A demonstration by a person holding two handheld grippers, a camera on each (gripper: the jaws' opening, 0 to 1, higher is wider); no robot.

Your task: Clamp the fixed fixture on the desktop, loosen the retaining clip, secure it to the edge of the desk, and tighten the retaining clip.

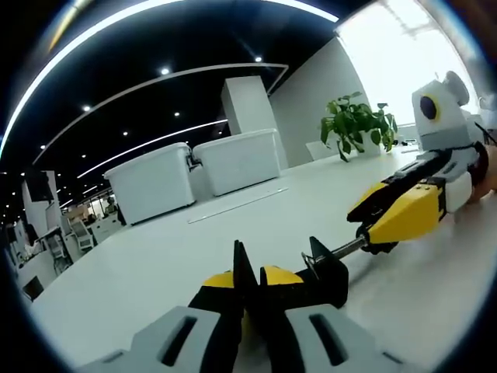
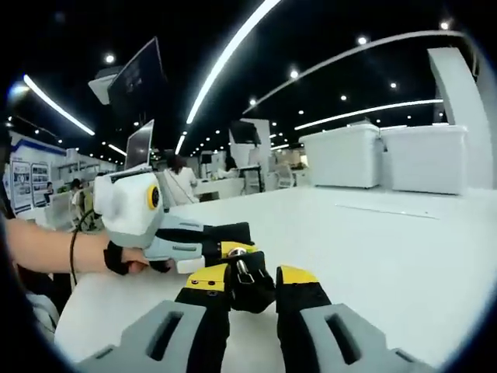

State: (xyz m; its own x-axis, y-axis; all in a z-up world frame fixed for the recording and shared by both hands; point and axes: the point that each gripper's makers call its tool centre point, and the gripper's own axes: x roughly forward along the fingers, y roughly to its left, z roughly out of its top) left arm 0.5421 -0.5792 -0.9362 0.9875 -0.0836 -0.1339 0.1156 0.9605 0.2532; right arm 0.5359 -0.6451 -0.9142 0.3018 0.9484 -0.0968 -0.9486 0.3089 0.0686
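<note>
Your left tool (image 1: 247, 281) grips the clamp body (image 1: 326, 273); its screw (image 1: 342, 250) runs toward two o'clock into your right tool (image 1: 388, 221) (closed on the handle).

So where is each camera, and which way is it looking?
Left gripper view: rides the left gripper, low over the white desk, facing the two white bins and plant; the right gripper is in from the right.
Right gripper view: rides the right gripper, facing the office; a person's hand holds the left gripper.
Shared: desk, bins, black clamp.
</note>
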